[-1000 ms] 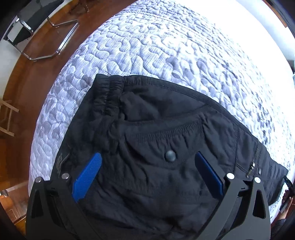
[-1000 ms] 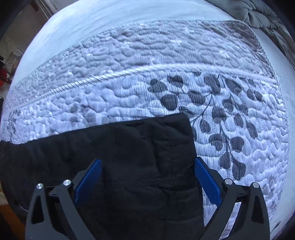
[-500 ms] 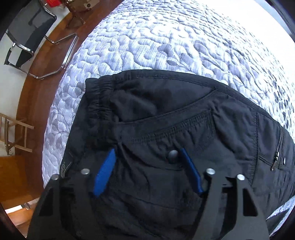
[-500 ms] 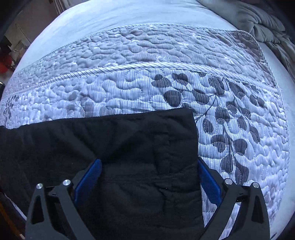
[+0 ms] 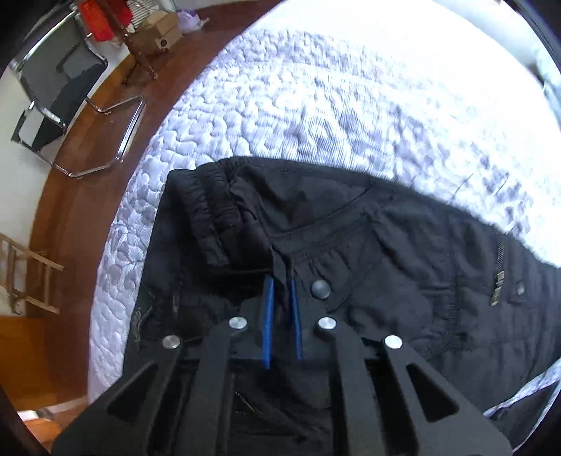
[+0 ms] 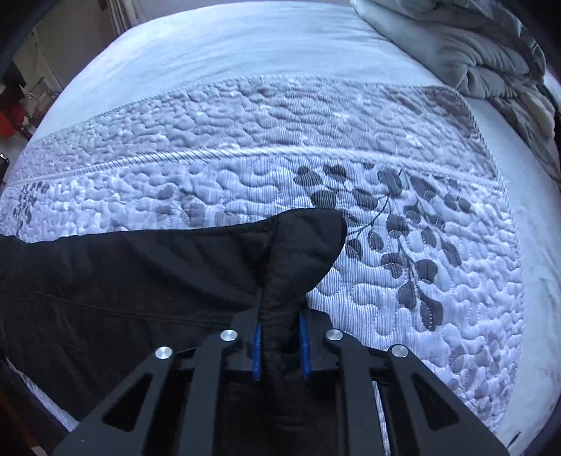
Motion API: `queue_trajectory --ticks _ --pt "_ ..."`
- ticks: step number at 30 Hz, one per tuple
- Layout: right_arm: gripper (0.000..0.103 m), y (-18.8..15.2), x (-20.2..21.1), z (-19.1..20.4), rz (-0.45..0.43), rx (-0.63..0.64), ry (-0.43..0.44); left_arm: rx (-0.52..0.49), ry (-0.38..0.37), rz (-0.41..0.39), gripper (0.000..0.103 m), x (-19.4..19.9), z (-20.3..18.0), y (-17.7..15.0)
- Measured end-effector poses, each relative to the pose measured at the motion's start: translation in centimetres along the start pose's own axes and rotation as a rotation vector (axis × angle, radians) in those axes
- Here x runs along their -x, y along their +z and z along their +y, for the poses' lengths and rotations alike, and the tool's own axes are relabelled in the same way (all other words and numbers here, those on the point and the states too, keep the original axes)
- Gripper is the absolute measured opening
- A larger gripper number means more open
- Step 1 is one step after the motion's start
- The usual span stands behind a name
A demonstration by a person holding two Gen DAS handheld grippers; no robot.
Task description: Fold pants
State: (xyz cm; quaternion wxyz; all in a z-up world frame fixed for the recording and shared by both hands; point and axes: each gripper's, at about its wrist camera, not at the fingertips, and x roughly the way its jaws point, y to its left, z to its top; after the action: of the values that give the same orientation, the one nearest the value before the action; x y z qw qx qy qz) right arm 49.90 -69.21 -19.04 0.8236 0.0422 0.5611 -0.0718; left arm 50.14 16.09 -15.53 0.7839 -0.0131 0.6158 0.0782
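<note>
Left wrist: left gripper [image 5: 281,280] pinched nearly closed on a fabric fold of black padded pants [image 5: 403,266], beside the snap button [image 5: 320,289]; pants lie on white quilted bedspread [image 5: 315,115].
Right wrist: right gripper [image 6: 280,315] clamped on bunched leg hem [image 6: 301,252], lifted off the bedspread.

Quilted white bed [image 5: 315,115] with grey leaf print, washed out by strong light at far side. Rumpled grey duvet [image 6: 473,52] heaped at one corner. Reddish wood floor [image 5: 70,196] alongside. Black chair [image 5: 52,94] on chrome frame near white wall. Cardboard box [image 5: 163,33] and red crate [image 5: 101,17] farther back. Pale wooden rack [image 5: 24,277] at edge.
</note>
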Motion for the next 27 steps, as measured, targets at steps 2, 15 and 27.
queue_trajectory --ticks 2,15,27 --pt "0.015 -0.2 2.6 -0.6 -0.056 -0.019 0.047 0.029 -0.036 -0.051 0.007 1.4 1.4 -0.8" --pt "0.015 -8.9 20.1 3.8 -0.518 0.177 0.194 0.004 -0.291 -0.321 0.007 9.7 3.5 -9.4" --pt "0.015 -26.5 23.3 1.6 -0.585 0.079 0.204 0.075 -0.362 -0.371 0.0 11.1 9.6 -22.9"
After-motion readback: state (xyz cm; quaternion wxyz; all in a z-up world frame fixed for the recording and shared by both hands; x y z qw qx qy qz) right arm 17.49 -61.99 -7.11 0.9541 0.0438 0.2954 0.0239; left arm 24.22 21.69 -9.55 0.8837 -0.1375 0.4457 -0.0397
